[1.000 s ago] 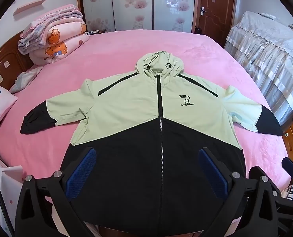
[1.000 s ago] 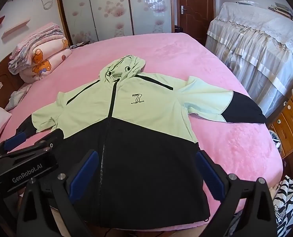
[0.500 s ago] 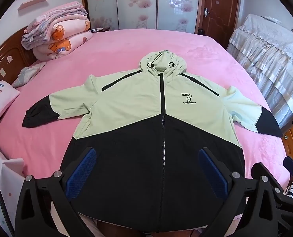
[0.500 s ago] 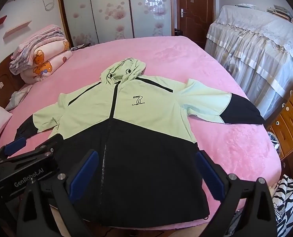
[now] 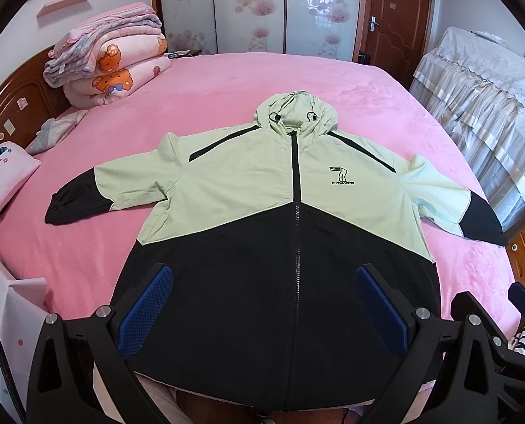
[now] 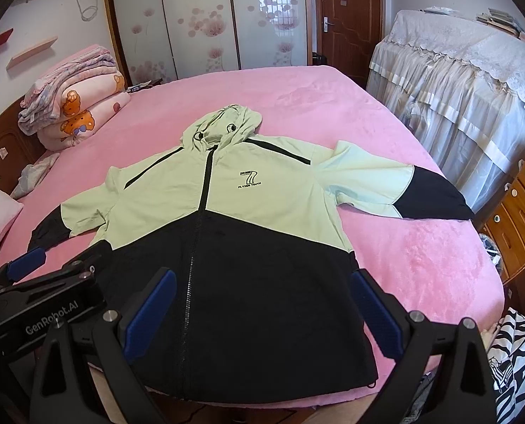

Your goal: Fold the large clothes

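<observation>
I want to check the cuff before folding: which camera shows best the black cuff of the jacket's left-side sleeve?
The left wrist view: the whole cuff lies clear. In the right wrist view, the cuff is small, and the left tool stands before it.

The left tool (image 5: 262, 304) sits at six o'clock in its own view, its two black arms rising toward eleven and one o'clock; the blue-padded fingers (image 5: 145, 309) stand wide apart with nothing between them; the right tool (image 6: 260, 304) shows the same spread pose, blue pads (image 6: 377, 312) far apart and empty; in the right wrist view the left tool's black body lies low at eight o'clock, just beside the right tool, one blue fingertip pointing toward nine o'clock.
</observation>
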`<state>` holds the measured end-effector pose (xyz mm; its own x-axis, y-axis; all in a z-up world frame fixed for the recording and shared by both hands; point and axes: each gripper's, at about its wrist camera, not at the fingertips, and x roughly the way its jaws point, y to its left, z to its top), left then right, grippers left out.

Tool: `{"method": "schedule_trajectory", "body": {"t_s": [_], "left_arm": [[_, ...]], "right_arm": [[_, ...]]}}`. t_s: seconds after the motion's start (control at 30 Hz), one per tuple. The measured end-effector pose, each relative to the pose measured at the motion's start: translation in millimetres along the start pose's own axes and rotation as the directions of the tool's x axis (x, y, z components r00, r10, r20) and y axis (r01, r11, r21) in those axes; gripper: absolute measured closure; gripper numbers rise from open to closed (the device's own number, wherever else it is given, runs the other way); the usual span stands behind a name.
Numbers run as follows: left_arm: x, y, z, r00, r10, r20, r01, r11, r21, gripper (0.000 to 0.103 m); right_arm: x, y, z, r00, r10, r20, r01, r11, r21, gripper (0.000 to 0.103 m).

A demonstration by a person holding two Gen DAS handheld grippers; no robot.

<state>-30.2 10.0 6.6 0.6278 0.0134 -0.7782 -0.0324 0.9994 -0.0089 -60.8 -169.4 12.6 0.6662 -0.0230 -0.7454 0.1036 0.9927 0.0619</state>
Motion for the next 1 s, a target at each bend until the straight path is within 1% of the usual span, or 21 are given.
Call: {"method": "schedule_trajectory", "body": {"t_s": [0.37, 0.73, 1.0], "left_arm": [[-4.9, 1.8, -3.9, 1.0, 0.011, 0.007, -0.011, 1.0, 0.005, 0.001], [-8.1, 2.8, -6.8, 1.0, 0.016, 0.006, -0.016, 1.0, 0.009, 0.001], [-6.7, -4.4, -6.8, 1.0, 0.02, -0.001, -0.019, 1.0, 0.019, 0.001]], "right_arm": [[-8.2, -0.1, -6.3, 1.0, 0.012, 0.013, -0.012, 1.0, 0.013, 0.004], [-6.7, -3.0, -6.7, 1.0, 0.02, 0.014, -0.021, 1.0, 0.018, 0.004], [-4.5, -7.6, -10.2, 0.999, 0.029, 0.015, -0.029, 0.999, 0.033, 0.004]]}}
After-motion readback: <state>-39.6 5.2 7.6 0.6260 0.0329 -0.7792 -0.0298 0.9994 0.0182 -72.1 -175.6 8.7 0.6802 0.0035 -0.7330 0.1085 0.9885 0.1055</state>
